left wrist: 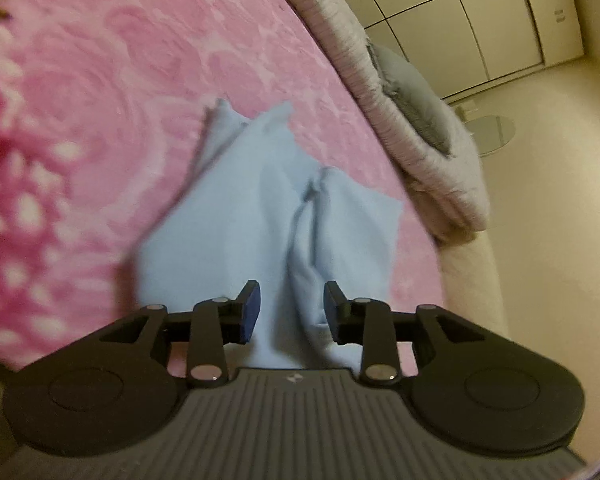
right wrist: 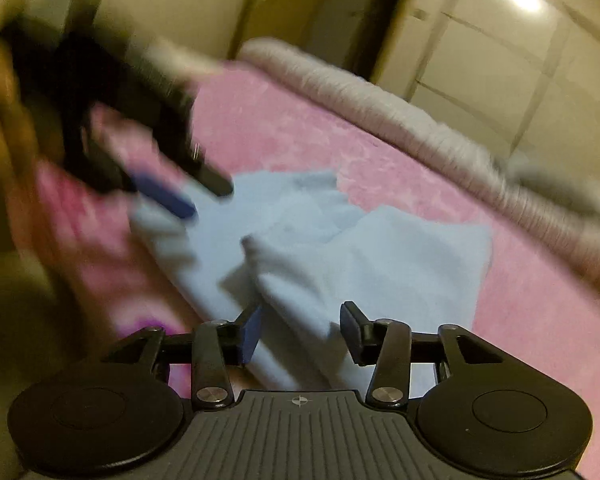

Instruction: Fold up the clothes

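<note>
A light blue garment [left wrist: 268, 208] lies bunched and partly folded on a pink rose-patterned bedspread [left wrist: 112, 92], seen from 2 wrist cameras; in the left wrist view the left tool [left wrist: 291, 312] hangs just above the near end of the cloth with its jaws standing apart, a raised ridge of blue fabric running up between the dark blue pads [left wrist: 252, 308] without either pad visibly pressing on it; beyond the tool the garment fans outward into 2 pointed corners at its far end and a flatter flap on the right, with a deep crease down the middle; in the right wrist view the right tool [right wrist: 302, 334] also has its jaws apart, a folded edge of the same garment [right wrist: 380, 256] lying under and between the pads, not clamped; further on, at the upper left of that blurred view, the left tool [right wrist: 204, 196] points down toward the cloth's far left part, held by a person's hand [right wrist: 4, 120] at the frame edge; whether its tips touch the fabric cannot be told through the blur; past the garment the bedspread runs to a pale grey ribbed blanket [left wrist: 384, 80] bunched along the bed's edge, with a grey pillow [left wrist: 416, 92] lying on it; beyond the bed stand pale wardrobe doors [left wrist: 480, 16] and a cream floor [left wrist: 560, 160].
</note>
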`<action>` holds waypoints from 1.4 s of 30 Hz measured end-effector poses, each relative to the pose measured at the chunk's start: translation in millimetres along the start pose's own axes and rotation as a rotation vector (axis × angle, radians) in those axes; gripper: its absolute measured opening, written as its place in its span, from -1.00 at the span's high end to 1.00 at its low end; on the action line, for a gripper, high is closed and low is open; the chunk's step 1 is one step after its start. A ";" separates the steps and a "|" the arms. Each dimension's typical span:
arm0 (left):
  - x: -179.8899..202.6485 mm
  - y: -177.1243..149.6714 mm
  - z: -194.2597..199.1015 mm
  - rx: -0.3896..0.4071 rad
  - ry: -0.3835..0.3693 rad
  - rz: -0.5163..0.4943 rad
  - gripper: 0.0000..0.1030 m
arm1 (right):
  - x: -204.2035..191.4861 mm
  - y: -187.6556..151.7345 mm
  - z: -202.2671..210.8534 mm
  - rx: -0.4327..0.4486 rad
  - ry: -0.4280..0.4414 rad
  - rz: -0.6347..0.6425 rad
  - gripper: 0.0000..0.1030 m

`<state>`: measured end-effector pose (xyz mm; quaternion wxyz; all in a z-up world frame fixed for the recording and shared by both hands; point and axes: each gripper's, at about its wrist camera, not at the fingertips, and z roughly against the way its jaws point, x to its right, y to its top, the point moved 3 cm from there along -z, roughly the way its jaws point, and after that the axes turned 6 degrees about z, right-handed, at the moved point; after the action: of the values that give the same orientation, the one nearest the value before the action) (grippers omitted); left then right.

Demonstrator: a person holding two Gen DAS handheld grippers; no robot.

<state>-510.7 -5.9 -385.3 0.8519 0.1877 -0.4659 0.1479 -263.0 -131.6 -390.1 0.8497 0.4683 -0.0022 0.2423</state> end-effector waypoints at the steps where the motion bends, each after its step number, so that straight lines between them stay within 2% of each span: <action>1: 1.8 1.6 -7.4 -0.012 -0.012 0.005 0.29 | 17.6 1.4 10.4 0.029 0.029 -0.128 0.11; 2: 3.3 2.7 -15.5 -0.028 -0.011 0.004 0.26 | 36.3 2.9 18.8 0.055 0.049 -0.258 0.11; 3: 4.8 3.2 -23.8 -0.041 -0.002 0.000 0.26 | 58.7 1.7 18.6 0.067 0.034 -0.403 0.11; 7: 15.3 3.2 -56.3 -0.096 -0.013 -0.025 0.25 | 137.8 -46.6 8.1 -0.026 -0.069 -1.074 0.11; 8: 18.8 2.9 -63.3 -0.108 -0.018 -0.035 0.25 | 146.7 -57.0 2.1 -0.045 -0.070 -1.179 0.11; 10: 24.7 2.1 -76.9 -0.126 -0.013 -0.062 0.27 | 151.8 -71.1 -11.1 -0.051 -0.023 -1.303 0.12; 11: 27.5 1.4 -83.5 -0.132 -0.014 -0.079 0.31 | 148.4 -73.4 -16.3 -0.061 -0.010 -1.324 0.13; 12: 30.5 1.0 -87.9 -0.133 -0.019 -0.104 0.46 | 145.1 -75.8 -21.4 -0.071 0.003 -1.345 0.14; 13: 36.6 1.0 -90.2 -0.124 -0.016 -0.162 0.77 | 142.0 -76.8 -26.0 -0.079 0.014 -1.358 0.14; 15: 53.0 -0.1 -78.9 -0.052 -0.021 -0.312 0.81 | 138.4 -69.0 -31.1 -0.076 0.027 -1.322 0.19; 17: 67.2 0.4 -53.5 0.026 -0.075 -0.423 0.83 | 132.1 -54.5 -33.1 -0.081 0.020 -1.237 0.19; 19: 66.7 4.2 -26.0 0.100 -0.089 -0.470 0.84 | 121.9 -42.4 -28.6 -0.070 0.023 -1.101 0.19; 21: 49.4 6.1 -3.3 0.171 -0.036 -0.485 0.84 | 105.1 -18.4 -29.5 -0.057 0.034 -0.961 0.19; 22: 33.1 10.0 3.6 0.193 -0.001 -0.458 0.84 | 93.0 -8.3 -33.6 -0.062 0.035 -0.875 0.19; 25: -21.9 22.1 2.3 0.139 0.023 -0.257 0.83 | 57.6 17.0 -50.2 -0.094 0.039 -0.654 0.19; 28: -43.5 27.2 -5.1 0.113 -0.016 -0.161 0.81 | 32.5 24.5 -57.7 -0.116 -0.016 -0.524 0.19; 31: -43.5 33.1 -4.4 0.108 -0.040 -0.140 0.79 | 30.0 17.8 -44.0 -0.098 -0.005 -0.518 0.19; 34: -45.6 36.7 -1.7 0.094 -0.046 -0.114 0.65 | 57.5 3.7 -27.9 -0.037 0.044 -0.663 0.19; 36: -47.4 38.0 -2.1 0.083 -0.051 -0.101 0.66 | 72.5 -7.9 -22.3 -0.028 0.025 -0.709 0.18; 38: -44.8 40.2 -3.3 0.086 -0.050 -0.140 0.84 | 75.9 -22.0 -17.4 -0.039 0.012 -0.722 0.19; 40: -36.2 38.8 1.7 0.109 -0.054 -0.189 0.86 | 73.3 -28.2 -14.1 -0.043 0.029 -0.751 0.20; 42: -28.3 37.6 12.2 0.136 -0.068 -0.224 0.87 | 69.7 -21.0 -12.6 -0.030 0.043 -0.735 0.45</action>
<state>-550.5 19.7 -396.4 0.8321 0.3008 -0.4597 0.0769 -195.6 -102.3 -397.8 0.8865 0.4202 0.1807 -0.0693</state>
